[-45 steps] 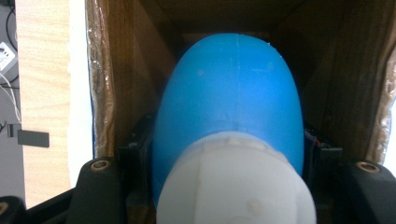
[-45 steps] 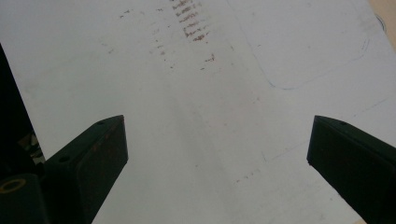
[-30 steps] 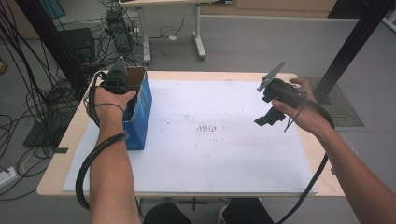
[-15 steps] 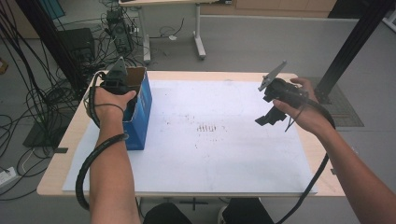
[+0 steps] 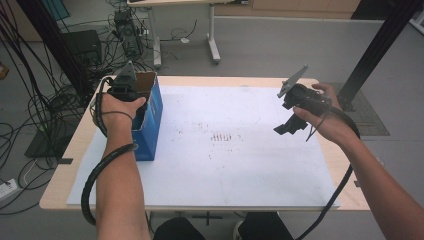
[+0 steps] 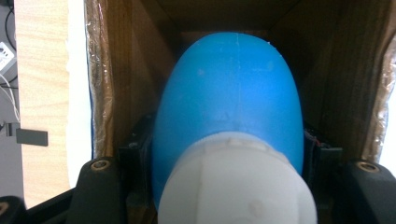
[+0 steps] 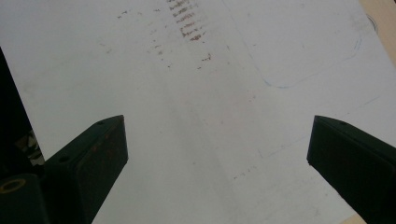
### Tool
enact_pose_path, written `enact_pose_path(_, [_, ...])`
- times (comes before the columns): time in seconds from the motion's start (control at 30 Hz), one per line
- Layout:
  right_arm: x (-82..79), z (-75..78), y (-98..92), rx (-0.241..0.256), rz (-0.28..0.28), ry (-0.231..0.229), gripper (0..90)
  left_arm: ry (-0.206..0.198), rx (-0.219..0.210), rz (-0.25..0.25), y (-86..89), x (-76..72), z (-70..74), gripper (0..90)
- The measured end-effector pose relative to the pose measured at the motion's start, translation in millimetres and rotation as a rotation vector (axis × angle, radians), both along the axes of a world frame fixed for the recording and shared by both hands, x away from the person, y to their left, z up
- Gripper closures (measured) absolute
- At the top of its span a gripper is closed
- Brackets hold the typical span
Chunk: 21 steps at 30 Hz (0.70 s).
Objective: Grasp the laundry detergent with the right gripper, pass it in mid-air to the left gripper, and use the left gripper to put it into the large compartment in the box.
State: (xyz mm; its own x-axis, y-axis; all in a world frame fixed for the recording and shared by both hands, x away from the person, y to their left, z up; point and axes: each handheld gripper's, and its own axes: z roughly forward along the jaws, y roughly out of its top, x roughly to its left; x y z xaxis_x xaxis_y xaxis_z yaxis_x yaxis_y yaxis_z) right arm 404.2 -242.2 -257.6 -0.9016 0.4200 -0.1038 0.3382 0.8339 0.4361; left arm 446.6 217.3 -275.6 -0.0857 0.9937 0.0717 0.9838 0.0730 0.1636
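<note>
The left tool (image 5: pixel 125 82) is clamped on a blue bottle (image 6: pixel 229 98) with a white cap (image 6: pixel 236 182), its jaws pressing the bottle's two sides. The bottle sits down inside an open cardboard box (image 5: pixel 150 115), blue outside and brown inside, with the cap end toward the tool. The box stands at the left side of the counter (image 5: pixel 75 145), on a white sheet (image 5: pixel 240 165) that covers most of the top. The right tool (image 5: pixel 287 125) hangs above the sheet's right part with its jaws wide apart and empty, well away from the box. Brown smudges (image 5: pixel 222 136) mark the sheet's middle.
</note>
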Motion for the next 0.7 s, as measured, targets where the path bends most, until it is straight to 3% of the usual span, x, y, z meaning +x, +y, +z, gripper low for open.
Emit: enact_pose_path(0.7, [0.5, 2.2, 0.0, -0.007, 0.002, -0.003, 5.4, 0.004, -0.002, 0.000, 0.5, 0.3, 0.1, 36.5])
